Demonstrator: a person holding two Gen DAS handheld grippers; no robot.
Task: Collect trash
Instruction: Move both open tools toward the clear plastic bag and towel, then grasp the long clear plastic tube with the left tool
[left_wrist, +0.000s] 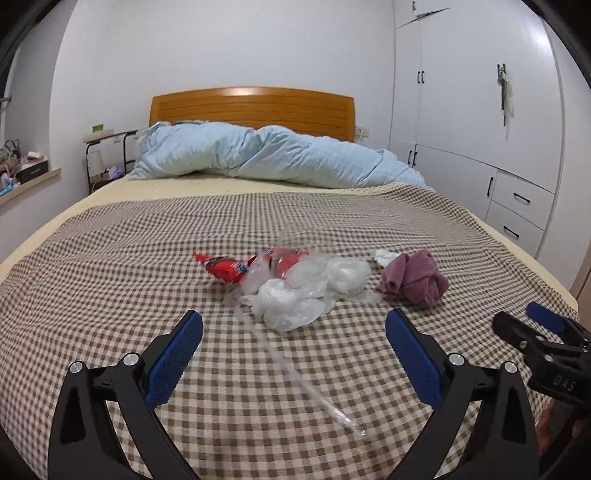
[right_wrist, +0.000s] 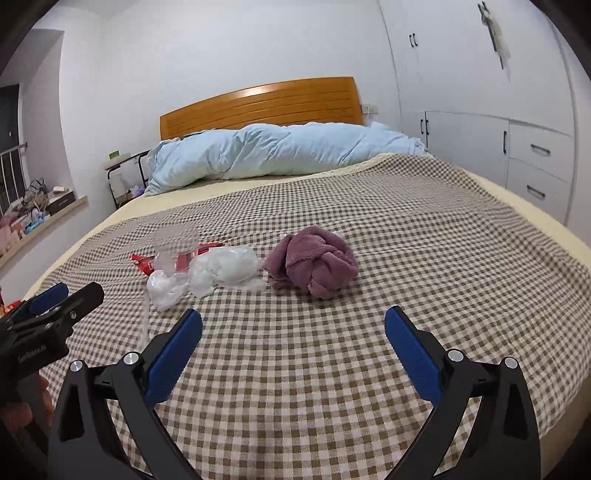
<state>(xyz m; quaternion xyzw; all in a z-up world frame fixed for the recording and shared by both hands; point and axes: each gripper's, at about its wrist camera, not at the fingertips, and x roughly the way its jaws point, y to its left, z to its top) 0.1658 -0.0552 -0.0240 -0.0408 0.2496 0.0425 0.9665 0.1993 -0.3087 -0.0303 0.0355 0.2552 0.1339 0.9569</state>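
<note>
The crumpled clear plastic bags (left_wrist: 314, 288) and red snack wrapper (left_wrist: 225, 269) lie mid-bed on the brown checked blanket (left_wrist: 110, 266), beside a mauve bundled cloth (left_wrist: 413, 277). The left gripper (left_wrist: 293, 332) and the right gripper (right_wrist: 293, 328) hover with fingers spread, holding nothing.

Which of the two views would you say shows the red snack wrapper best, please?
The left wrist view: there the red snack wrapper lies mostly exposed on the checked bedspread, its crumpled end plain to see. In the right wrist view the same wrapper shows only as slivers behind the clear plastic cup and white plastic bags.
</note>
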